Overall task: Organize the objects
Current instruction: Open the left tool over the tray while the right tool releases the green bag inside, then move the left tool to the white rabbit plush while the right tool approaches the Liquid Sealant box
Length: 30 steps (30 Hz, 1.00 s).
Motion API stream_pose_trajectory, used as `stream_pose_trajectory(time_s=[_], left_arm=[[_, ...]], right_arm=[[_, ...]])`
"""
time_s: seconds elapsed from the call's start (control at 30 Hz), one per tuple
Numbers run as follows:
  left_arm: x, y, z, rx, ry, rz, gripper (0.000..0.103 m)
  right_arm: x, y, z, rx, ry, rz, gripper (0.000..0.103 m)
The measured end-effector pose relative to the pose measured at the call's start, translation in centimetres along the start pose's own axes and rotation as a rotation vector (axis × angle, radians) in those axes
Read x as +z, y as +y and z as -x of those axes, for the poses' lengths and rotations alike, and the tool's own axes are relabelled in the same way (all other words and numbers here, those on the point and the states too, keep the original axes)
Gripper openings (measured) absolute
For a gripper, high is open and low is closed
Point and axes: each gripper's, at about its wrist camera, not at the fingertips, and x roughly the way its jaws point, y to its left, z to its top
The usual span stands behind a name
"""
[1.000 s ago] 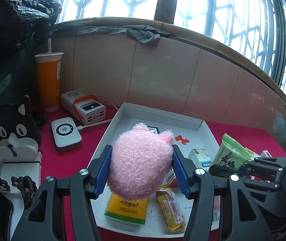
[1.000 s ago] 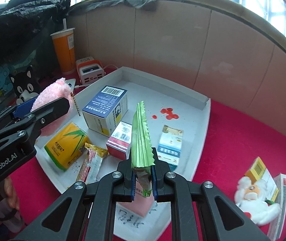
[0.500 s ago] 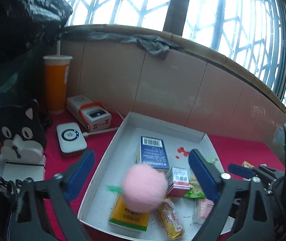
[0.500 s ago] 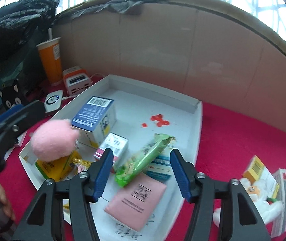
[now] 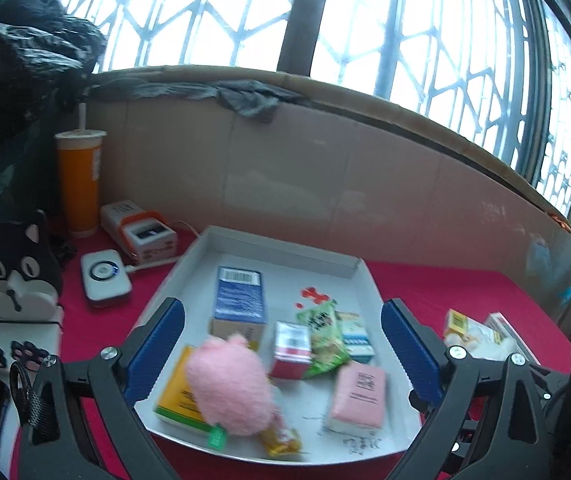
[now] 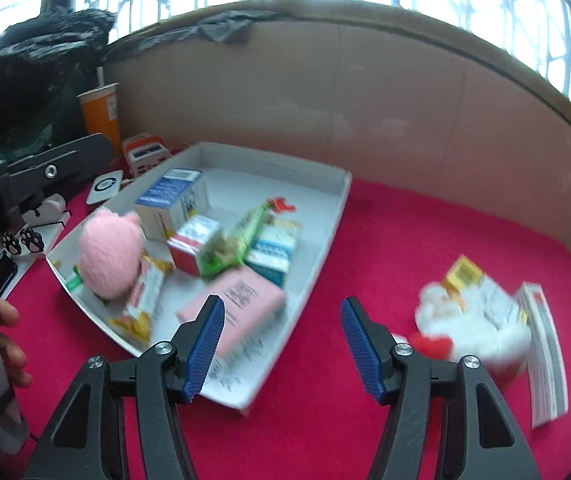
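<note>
The white tray (image 5: pixel 285 246) sits on the red cloth with several boxes and packets in it. The pink plush (image 5: pixel 227 388) lies at the tray's near left corner on a yellow-green pack (image 5: pixel 177 396). My left gripper (image 5: pixel 283 312) stands wide open above the tray, touching nothing. The green snack packet (image 6: pixel 237 246) rests across the small boxes, beside the pink plush (image 6: pixel 111 254). My right gripper (image 6: pixel 282 306) hangs over the near right edge of the tray (image 6: pixel 325 216). Its jaws are opening with nothing between them.
A white and red plush toy (image 6: pixel 465 328) and small boxes (image 6: pixel 463 276) lie on the cloth right of the tray. An orange cup (image 5: pixel 79 184), power bank (image 5: pixel 141 234), white device (image 5: pixel 103 276) and cat stand (image 5: pixel 17 268) stand left. A cardboard wall (image 5: pixel 365 184) closes the back.
The left jaws opened and the pink plush dropped into the tray. The right jaws opened and the green packet fell onto the boxes. Both grippers drew back, the right one swinging rightward.
</note>
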Motion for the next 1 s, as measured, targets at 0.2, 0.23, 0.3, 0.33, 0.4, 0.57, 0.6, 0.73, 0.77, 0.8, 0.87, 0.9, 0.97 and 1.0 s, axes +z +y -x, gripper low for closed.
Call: stream_pose_trajectory(time_s=[0.2,0.23,0.3,0.33,0.4,0.57,0.6,0.73,0.77,0.8,0.87,0.9,0.97,1.0], left_arm=[[-1.4,-3.0,-0.4,-0.047,0.038,-0.053,0.099],[-1.6,-3.5,-0.4,-0.057,0.041,-0.066,0.099],[-2.0,-4.6,-0.5,-0.08,0.053,-0.095,0.099],[-2.2,-5.1,-0.6,-0.094,0.062,-0.11,0.099],[-2.6,-6.2,-0.9,-0.119,0.08,-0.137,0.099],[-4.0,-9.4,-1.7,-0.174,0.142,-0.219,0.099],[-4.4,-10.3,-1.9,-0.184,0.155,-0.242,0.099],[-5.6,-13.4,-3.0,-0.229,0.21,-0.311,0.099],[-5.9,-14.3,-3.5,-0.241,0.23,-0.327,0.099],[-6.1,-15.0,-4.0,-0.246,0.243,-0.338,0.099],[-6.4,-16.4,-5.0,-0.254,0.268,-0.362,0.099],[-6.6,-17.2,-5.6,-0.259,0.283,-0.384,0.099],[-7.0,-18.6,-6.4,-0.265,0.301,-0.436,0.099],[-7.3,-19.3,-6.8,-0.266,0.311,-0.469,0.099]], right_arm=[[-1.9,-3.3,1.8,0.0,-0.022,-0.056,0.103],[-2.3,-3.9,2.3,-0.007,-0.031,-0.057,0.103],[-3.0,-5.4,3.2,-0.016,-0.039,-0.08,0.103],[-3.5,-6.7,3.8,-0.021,-0.042,-0.11,0.103],[-4.2,-8.6,4.6,-0.036,-0.043,-0.153,0.103],[-6.5,-14.3,6.5,-0.154,-0.033,-0.216,0.103],[-7.0,-15.5,6.8,-0.177,-0.029,-0.229,0.103],[-8.7,-20.4,7.4,-0.216,0.002,-0.333,0.103],[-9.0,-21.5,7.4,-0.217,0.01,-0.363,0.103],[-9.1,-22.4,7.3,-0.216,0.015,-0.386,0.103],[-9.3,-23.8,6.9,-0.21,0.033,-0.403,0.103],[-9.2,-24.3,6.6,-0.207,0.042,-0.396,0.103],[-8.6,-24.8,5.7,-0.208,0.061,-0.358,0.103],[-8.3,-24.9,5.2,-0.21,0.072,-0.342,0.103]])
